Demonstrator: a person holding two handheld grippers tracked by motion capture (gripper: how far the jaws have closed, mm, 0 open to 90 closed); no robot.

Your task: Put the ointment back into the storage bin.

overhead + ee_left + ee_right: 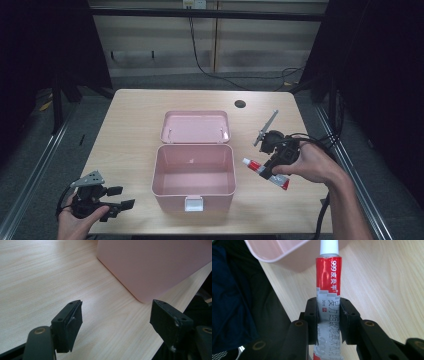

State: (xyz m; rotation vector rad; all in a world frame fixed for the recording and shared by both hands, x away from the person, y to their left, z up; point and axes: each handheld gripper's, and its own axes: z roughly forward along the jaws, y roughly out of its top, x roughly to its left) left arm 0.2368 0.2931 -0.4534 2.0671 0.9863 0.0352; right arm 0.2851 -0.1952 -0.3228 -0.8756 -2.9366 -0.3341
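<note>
right gripper [329, 322]: clamped mid-body on red-and-silver ointment tube with white cap [328, 282], cap aimed at open pink plastic box [194, 175], likely for dropping in | left gripper [116, 322]: jaws wide, empty, idle low over light wooden worktop [130, 130]

One table [135, 115] carries one pink box [165, 187] with one lid [195, 125]. There is one tube [252, 165]. Two grippers appear, left [122, 197] and right [267, 170].

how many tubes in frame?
1. The red-and-white tube is clamped in the right hand-held gripper, right of the open pink box. None seen inside the box.
</note>
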